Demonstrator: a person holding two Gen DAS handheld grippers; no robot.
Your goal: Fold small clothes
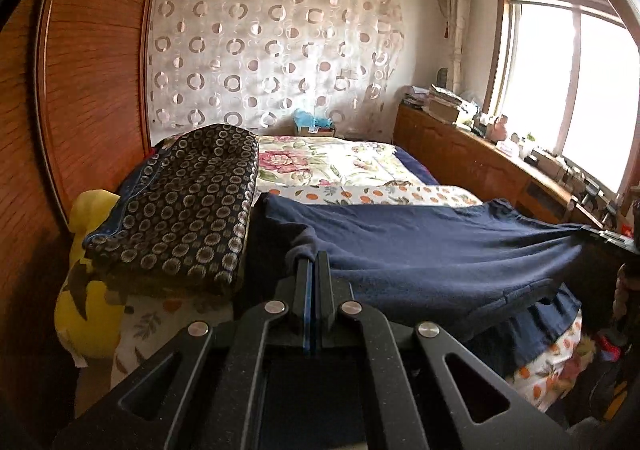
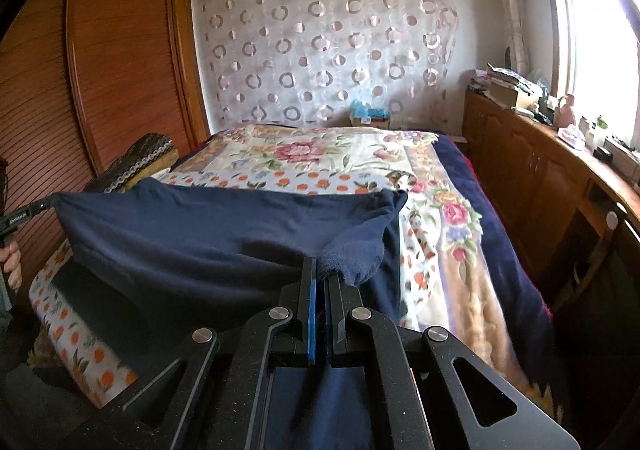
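A navy blue garment (image 1: 420, 246) hangs stretched between my two grippers above the bed. My left gripper (image 1: 313, 260) is shut on its left corner, with cloth bunched over the fingertips. The right gripper (image 1: 600, 236) shows at the far right of the left wrist view, pinching the other corner. In the right wrist view the same garment (image 2: 200, 234) sags in front, and my right gripper (image 2: 320, 270) is shut on a fold of it. The left gripper (image 2: 38, 206) appears at the left edge there, held by a hand (image 2: 12, 262).
A bed with a floral quilt (image 2: 320, 153) and orange-print sheet (image 1: 380, 193) fills the middle. A folded dark circle-patterned blanket (image 1: 180, 201) lies left, over a yellow pillow (image 1: 88, 290). A wooden wardrobe (image 2: 120, 61) stands left; a cluttered wooden cabinet (image 2: 532, 165) runs under the window.
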